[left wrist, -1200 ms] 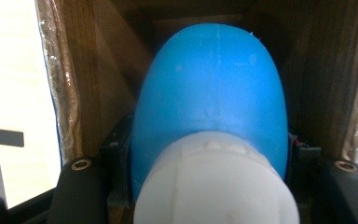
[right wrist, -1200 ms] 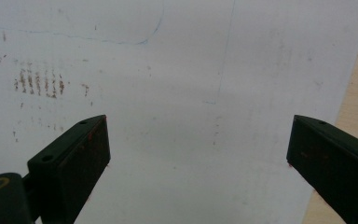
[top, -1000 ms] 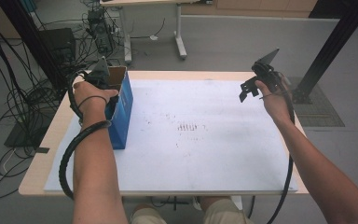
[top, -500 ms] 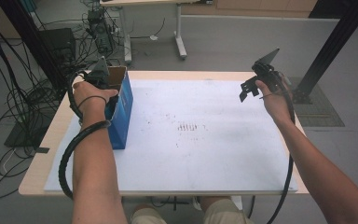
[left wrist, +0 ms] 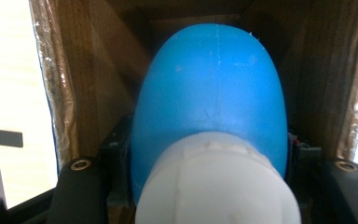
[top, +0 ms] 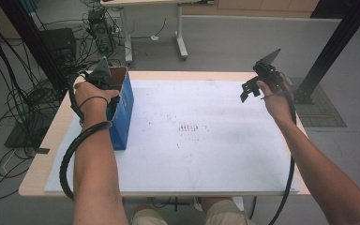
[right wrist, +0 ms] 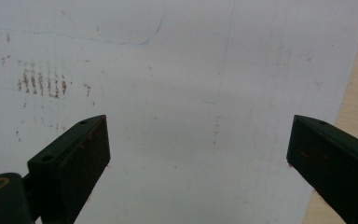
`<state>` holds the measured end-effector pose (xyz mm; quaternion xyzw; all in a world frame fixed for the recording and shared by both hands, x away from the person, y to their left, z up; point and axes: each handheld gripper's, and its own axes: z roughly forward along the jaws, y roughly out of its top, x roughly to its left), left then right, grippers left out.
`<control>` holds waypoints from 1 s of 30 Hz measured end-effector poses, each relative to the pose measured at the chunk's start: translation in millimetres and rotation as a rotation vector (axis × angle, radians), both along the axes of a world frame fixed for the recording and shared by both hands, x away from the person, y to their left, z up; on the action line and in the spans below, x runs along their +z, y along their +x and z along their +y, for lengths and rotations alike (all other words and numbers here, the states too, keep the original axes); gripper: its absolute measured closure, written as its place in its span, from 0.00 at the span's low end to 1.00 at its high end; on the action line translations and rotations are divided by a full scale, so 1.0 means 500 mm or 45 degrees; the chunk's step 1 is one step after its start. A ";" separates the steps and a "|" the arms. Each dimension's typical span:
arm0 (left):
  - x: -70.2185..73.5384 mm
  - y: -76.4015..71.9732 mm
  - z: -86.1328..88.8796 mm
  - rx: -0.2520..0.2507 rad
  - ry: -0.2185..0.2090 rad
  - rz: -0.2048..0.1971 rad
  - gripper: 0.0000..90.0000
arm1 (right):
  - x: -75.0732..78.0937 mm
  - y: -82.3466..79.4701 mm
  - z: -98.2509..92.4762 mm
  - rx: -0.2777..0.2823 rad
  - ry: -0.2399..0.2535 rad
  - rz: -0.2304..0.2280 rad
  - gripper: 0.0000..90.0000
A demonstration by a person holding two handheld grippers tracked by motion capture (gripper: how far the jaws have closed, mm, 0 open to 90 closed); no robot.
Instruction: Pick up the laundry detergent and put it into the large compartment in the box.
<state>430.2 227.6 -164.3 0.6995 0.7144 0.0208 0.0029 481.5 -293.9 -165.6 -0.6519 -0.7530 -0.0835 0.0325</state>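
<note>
A tall blue box (top: 122, 112) with an open top and brown cardboard inside stands at the left of the white sheet (top: 206, 154). My left gripper (top: 102, 75) reaches down into the box's opening. In the left gripper view its jaws are shut (left wrist: 209, 156) on a rounded blue object (left wrist: 209, 93) with a white rounded end (left wrist: 216, 186), held between the box's inner walls (left wrist: 93, 84). My right gripper (top: 251, 89) hangs above the sheet's far right part. Its jaws (right wrist: 198, 140) stand wide open with nothing between them.
Faint brown marks (top: 190, 127) dot the middle of the sheet. The wooden table edge (top: 37, 159) shows around the sheet. On the floor at the left lie cables (top: 9, 112) and dark equipment. A black post (top: 333, 51) stands to the right of the table.
</note>
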 end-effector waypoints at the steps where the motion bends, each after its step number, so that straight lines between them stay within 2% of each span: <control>1: 0.000 0.000 0.000 0.000 -0.001 -0.001 0.41 | 0.000 0.000 -0.001 0.000 0.002 0.002 0.06; 9: 0.005 -0.005 -0.003 -0.009 0.004 -0.014 0.39 | 0.002 -0.001 -0.005 -0.004 0.006 0.001 0.06; 18: 0.032 -0.010 -0.007 -0.024 0.022 -0.026 0.34 | 0.004 -0.004 -0.009 -0.005 0.022 -0.007 0.06; 22: 0.048 -0.015 -0.003 -0.027 -0.011 -0.043 0.31 | 0.005 -0.005 -0.009 -0.009 0.024 -0.010 0.06; 23: 0.060 -0.015 -0.009 -0.039 -0.004 -0.047 0.31 | 0.005 -0.005 -0.010 -0.013 0.030 -0.014 0.06; 28: 0.084 -0.019 -0.014 -0.059 0.002 -0.054 0.30 | 0.005 -0.005 -0.009 -0.009 0.033 -0.016 0.06; 30: 0.109 -0.025 -0.016 -0.077 0.016 -0.070 0.29 | 0.005 -0.005 -0.010 -0.011 0.033 -0.015 0.06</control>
